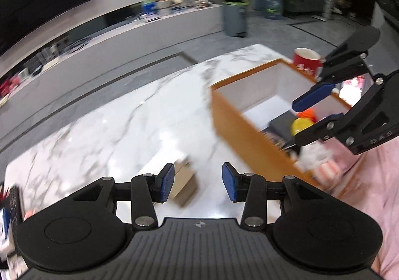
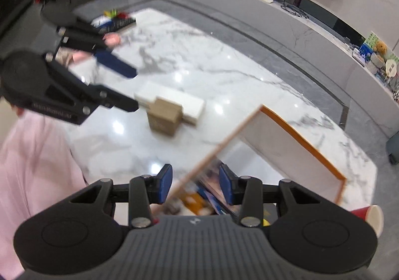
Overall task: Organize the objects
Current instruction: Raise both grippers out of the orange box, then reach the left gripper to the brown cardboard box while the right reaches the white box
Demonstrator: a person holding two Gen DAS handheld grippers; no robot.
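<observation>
Orange box (image 1: 239,128): on surface (image 1: 124,125), already holding several items.
Left out: brown carton (image 2: 164,115), white box (image 2: 192,105).
Left tool (image 1: 197,181): released, empty.
Right tool (image 2: 195,184): released over the box.

We hold both grippers out over the tabletop, each with its blue-padded fingers spread apart and nothing between them. Our left gripper (image 1: 197,181) points forward and slightly down, its jaws wide and level. Our right gripper (image 2: 195,184) sits off to the right and is angled downward, jaws parted (the gap looks much the same as on the left). From the left wrist view, our right gripper (image 1: 305,119) reaches in from the right edge, fingers open.
</observation>
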